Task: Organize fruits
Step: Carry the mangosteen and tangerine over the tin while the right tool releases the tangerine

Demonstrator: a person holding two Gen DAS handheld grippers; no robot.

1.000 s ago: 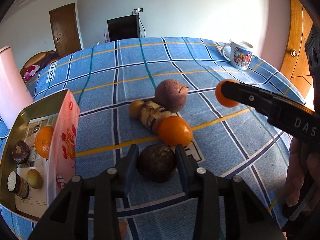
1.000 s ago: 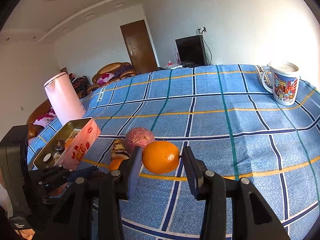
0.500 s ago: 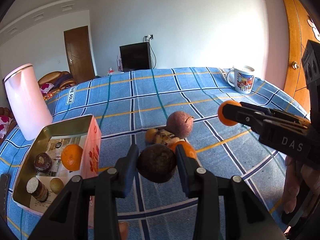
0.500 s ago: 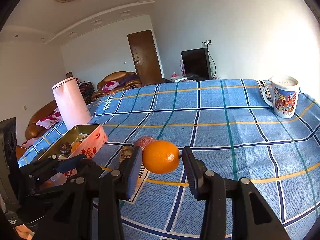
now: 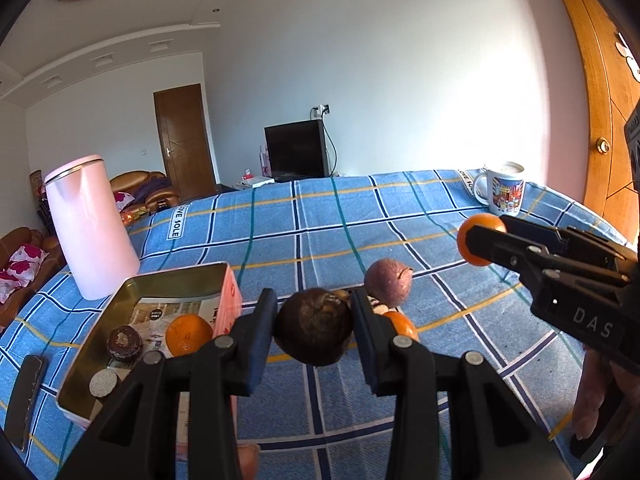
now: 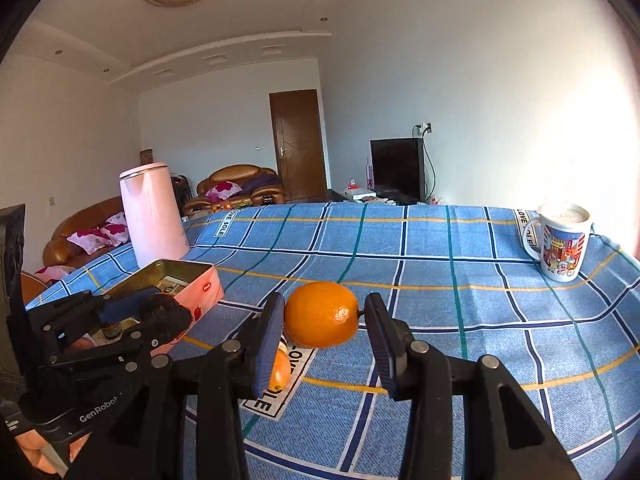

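The left gripper (image 5: 314, 330) has its fingers closed on a dark, wrinkled fruit (image 5: 314, 332), held clear of the blue checked counter (image 5: 400, 220). It hangs just right of the tin (image 5: 140, 284), probably so the fruit can go in over the near wall rather than be pushed across the cloth. The tin already holds an orange (image 5: 188, 334), a dark round piece and a pale one, so it looks like the collecting place.

The right gripper (image 6: 326, 322) pinches a second orange (image 6: 322, 314) across its middle, a grip that keeps a round thing from rolling out. It hangs further right of the tin than the left one, likely waiting its turn so the two do not crowd the opening.

Right of the tin, on the cloth, lie a purple fruit (image 5: 388, 284) and another orange (image 5: 402, 324), partly hidden behind the left fingers. A pink kettle (image 5: 90, 226) stands behind the tin; a mug (image 6: 562, 242) sits well apart, far to its right.
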